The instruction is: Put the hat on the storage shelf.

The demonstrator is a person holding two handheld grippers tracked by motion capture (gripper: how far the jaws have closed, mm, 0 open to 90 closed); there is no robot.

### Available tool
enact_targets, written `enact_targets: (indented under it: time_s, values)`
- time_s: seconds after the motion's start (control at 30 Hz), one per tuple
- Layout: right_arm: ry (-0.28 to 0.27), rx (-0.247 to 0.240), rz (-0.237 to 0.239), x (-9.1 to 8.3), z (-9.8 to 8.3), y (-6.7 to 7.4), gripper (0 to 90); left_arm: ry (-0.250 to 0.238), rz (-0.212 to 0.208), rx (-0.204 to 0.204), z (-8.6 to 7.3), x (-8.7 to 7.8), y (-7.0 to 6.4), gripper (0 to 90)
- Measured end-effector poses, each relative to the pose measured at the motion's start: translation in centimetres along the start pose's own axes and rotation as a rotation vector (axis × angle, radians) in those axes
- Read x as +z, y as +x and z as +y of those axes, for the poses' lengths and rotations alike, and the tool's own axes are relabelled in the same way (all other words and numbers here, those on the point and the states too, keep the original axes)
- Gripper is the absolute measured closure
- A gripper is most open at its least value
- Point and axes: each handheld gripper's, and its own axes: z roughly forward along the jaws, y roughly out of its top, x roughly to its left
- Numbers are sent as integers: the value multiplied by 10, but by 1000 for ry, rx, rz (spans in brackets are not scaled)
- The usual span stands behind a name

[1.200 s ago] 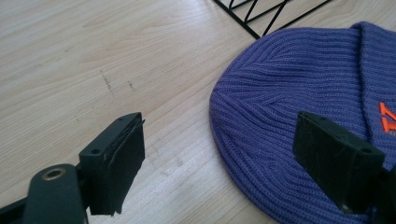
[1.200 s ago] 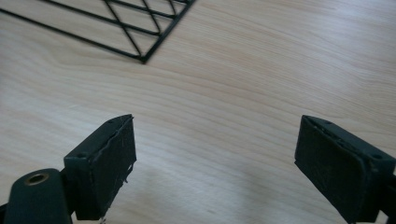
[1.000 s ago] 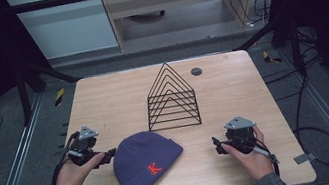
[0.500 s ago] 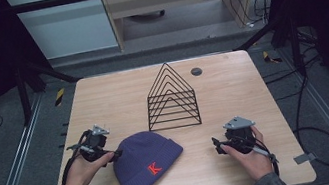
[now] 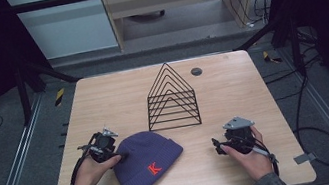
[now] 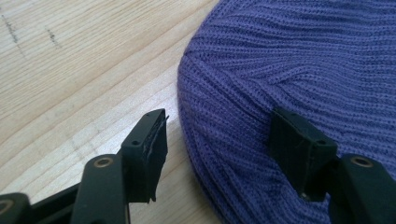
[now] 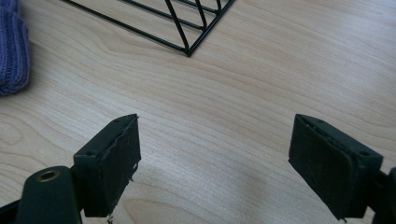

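Observation:
A purple knit beanie (image 5: 149, 163) with a red K lies flat on the wooden table (image 5: 102, 98), near the front edge. My left gripper (image 5: 121, 155) is at the beanie's left rim. In the left gripper view its jaws (image 6: 219, 126) straddle the rim of the beanie (image 6: 289, 60): one fingertip (image 6: 152, 135) over bare wood, the other on the knit. The jaws have just been closing, but a gap remains and the pads do not pinch the fabric. My right gripper (image 5: 217, 145) rests at the front right, open (image 7: 215, 140) over bare wood, with nothing between its jaws.
A black wire rack (image 5: 172, 99) of nested triangles stands at the table's middle; its near corner (image 7: 187, 46) lies ahead of the right gripper. A small dark disc (image 5: 196, 71) sits behind the rack. The beanie's edge (image 7: 11, 46) lies far left in the right gripper view.
My left gripper has come down and in toward the beanie's left rim, and its jaws have narrowed around that edge. The right gripper has stayed where it was.

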Motion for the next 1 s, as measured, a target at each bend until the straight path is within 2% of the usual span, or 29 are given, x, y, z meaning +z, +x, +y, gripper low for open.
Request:
enact_targets:
  time_s: [0.33,0.53,0.57,0.6,0.7,0.83,1.0]
  values:
    - [0,5,5,0,0,0,163,6,-27,-19,1,5,1,469]
    - [-3,0,2,-1,0,0,163,19,-50,-21,1,6,-1,602]
    - [-6,-2,-1,-1,1,-1,163,20,-52,-19,1,6,-1,602]
    - [-7,5,0,-1,1,-1,163,21,-56,-17,2,5,-2,669]
    - [-3,3,-1,-1,1,-1,163,20,-50,-1,2,5,-4,708]
    - [-3,4,-2,-1,1,-1,163,17,-21,30,3,0,-6,754]
    - [-4,1,-4,-1,0,-1,163,-37,5,45,4,-16,-9,776]
